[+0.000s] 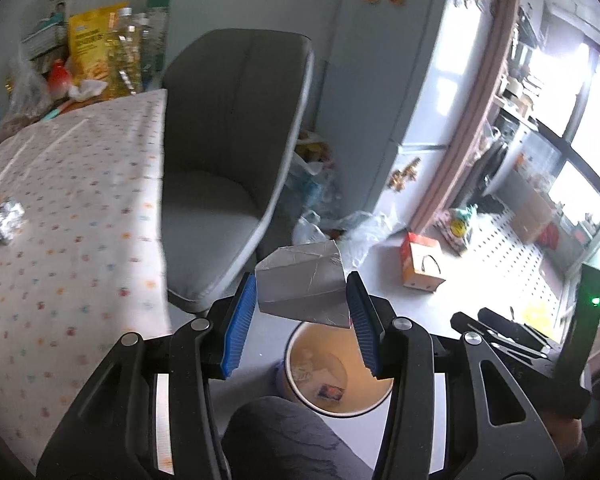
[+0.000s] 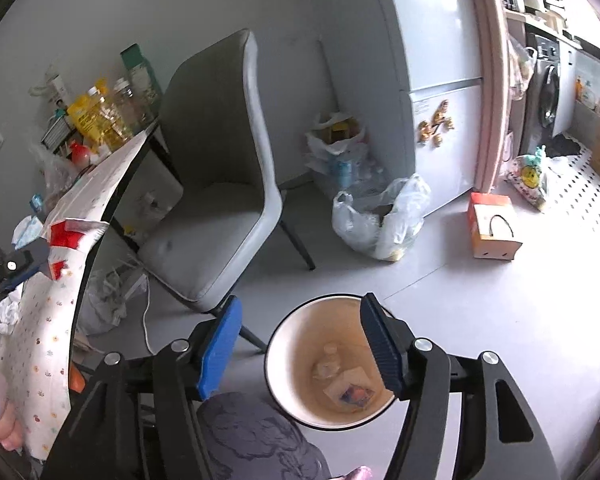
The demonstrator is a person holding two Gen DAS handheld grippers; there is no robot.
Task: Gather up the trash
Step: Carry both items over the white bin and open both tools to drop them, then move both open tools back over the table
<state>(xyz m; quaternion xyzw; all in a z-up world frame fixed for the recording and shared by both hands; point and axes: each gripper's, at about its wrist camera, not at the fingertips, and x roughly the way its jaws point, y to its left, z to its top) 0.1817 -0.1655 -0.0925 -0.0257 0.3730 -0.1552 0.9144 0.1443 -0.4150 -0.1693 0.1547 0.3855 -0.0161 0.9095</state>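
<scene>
My left gripper is shut on a flattened silver carton and holds it above the rim of a round trash bin on the floor. The bin holds a small box and some scraps. My right gripper is open and empty above the same bin. In the right wrist view the left gripper shows at the far left with the red and white side of the carton. Crumpled foil lies on the table.
A dotted tablecloth covers the table, with bottles and packets at its far end. A grey chair stands beside it. Plastic bags and an orange box lie on the floor by the fridge. My knee is below the bin.
</scene>
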